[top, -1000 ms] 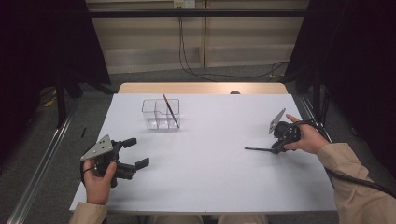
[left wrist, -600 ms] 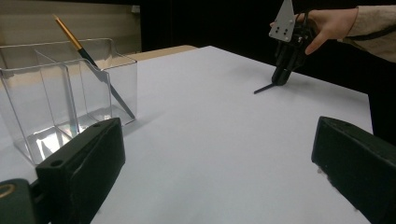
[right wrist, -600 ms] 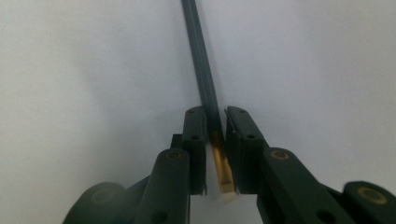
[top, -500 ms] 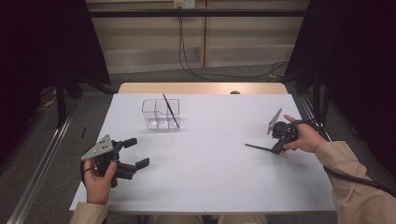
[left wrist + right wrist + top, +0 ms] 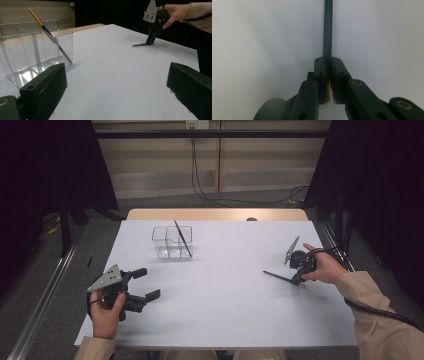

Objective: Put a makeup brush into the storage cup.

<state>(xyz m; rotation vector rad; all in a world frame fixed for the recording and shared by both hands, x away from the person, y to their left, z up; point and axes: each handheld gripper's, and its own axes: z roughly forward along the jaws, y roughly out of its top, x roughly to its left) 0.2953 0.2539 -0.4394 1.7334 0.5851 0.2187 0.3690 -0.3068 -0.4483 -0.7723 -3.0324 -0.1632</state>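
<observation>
On the table (image 5: 225, 290), brush (image 5: 278, 277) flat, crosswise

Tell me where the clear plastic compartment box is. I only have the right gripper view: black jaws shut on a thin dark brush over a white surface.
Observer: The clear plastic compartment box stands at the far left of the white table, well apart from the right gripper and its thin dark brush.
Operator: Anything in it already?
Observer: One orange-ended dark brush leans inside, its top above the rim.
Operator: And the other hand?
Observer: The left gripper is open near the front left edge, with nothing between its jaws.
</observation>
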